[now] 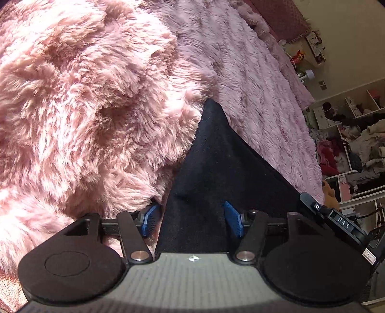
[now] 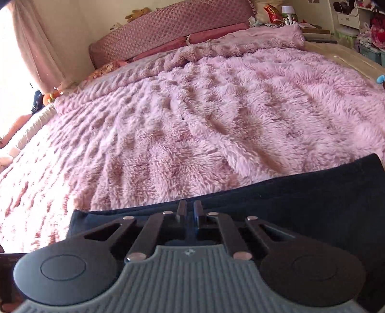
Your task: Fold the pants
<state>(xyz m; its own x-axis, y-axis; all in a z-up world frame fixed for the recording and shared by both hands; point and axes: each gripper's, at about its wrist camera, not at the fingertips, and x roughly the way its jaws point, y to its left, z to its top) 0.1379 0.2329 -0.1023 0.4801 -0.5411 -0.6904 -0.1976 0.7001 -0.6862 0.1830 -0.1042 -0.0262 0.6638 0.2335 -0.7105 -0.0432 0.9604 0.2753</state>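
Note:
Black pants [image 1: 211,168] lie on a fluffy pink blanket [image 1: 84,108]. In the left wrist view they narrow to a point far ahead and run back under my left gripper [image 1: 192,219]. That gripper is open: its left blue pad [image 1: 151,220] sits over the blanket beside the cloth's edge, and the right pad [image 1: 233,219] sits over the cloth. In the right wrist view the pants [image 2: 300,197] stretch across the near part of the bed. My right gripper [image 2: 189,208] is shut, its tips at the pants' far edge. No pinched cloth shows between them.
The pink blanket [image 2: 204,115] covers the wide bed up to a quilted headboard [image 2: 168,26] and pillows. A cluttered bedside top [image 2: 284,14] stands at the far right. Shelves full of clothes [image 1: 356,144] stand beyond the bed's edge.

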